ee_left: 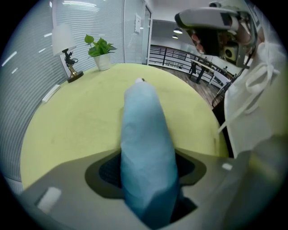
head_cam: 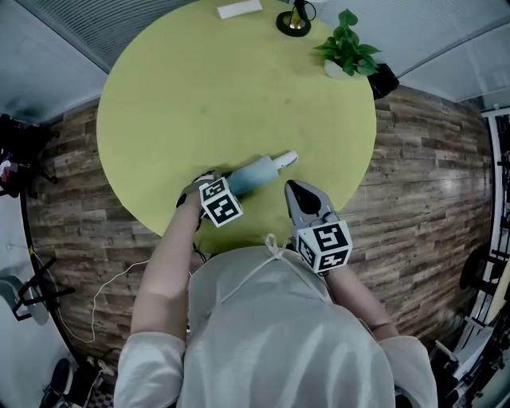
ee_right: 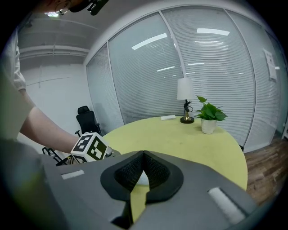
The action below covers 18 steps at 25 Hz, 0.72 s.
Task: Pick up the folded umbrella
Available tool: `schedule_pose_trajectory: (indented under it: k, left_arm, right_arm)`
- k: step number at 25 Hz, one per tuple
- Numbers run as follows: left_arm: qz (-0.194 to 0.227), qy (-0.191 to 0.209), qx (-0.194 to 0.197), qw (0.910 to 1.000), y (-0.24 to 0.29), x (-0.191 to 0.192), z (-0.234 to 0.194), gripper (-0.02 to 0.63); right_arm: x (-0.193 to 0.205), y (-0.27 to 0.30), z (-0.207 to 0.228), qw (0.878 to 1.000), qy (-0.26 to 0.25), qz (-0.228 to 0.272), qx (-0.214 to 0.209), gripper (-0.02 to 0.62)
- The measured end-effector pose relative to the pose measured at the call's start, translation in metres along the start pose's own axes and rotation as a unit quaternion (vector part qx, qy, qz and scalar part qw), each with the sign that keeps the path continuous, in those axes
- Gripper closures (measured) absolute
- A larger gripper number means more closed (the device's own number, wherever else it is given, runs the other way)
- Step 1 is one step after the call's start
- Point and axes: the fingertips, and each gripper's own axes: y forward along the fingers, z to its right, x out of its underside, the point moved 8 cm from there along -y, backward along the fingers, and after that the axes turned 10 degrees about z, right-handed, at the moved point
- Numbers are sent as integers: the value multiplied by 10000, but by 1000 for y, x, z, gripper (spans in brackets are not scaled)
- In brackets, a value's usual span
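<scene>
**Operator's dress and rig.** You wear a pale short-sleeved top [head_cam: 279, 335] with a white drawstring [head_cam: 271, 247] knotted at the collar, and a grey head-mounted unit [ee_left: 211, 18]. Your left gripper [ee_left: 148, 168] and right gripper [ee_right: 143, 173] have smooth grey shells and dark, finely textured pads [ee_right: 128, 170]. Each bears a white marker cube, left cube [head_cam: 221, 201] and right cube [head_cam: 325, 245], printed with black squares.

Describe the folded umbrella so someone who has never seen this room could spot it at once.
Find the round yellowish table. At its edge nearest the person, between the jaws of the left gripper, lies the folded umbrella. It alone is a pale blue roll with a whitish end; the lamp and potted plant stand at the far edge.
</scene>
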Motion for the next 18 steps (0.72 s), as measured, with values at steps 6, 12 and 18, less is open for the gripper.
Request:
schedule_pose_trajectory:
  k: [6,12,18]
  left_arm:
    - [-69,50,-237,9997,0,-2,7,325]
    - [-261,289,-665,9970,-1,-6,17,327]
    - [-317,217,-1109,9931,-4,-11,30,328]
  right_arm:
    - [3,-13,-5,9999,-94,-17,-45,597]
    - [7,-31,-6,9999,-97,-14,-34,597]
    - [8,-46,-4,9999,-124,26,-84,597]
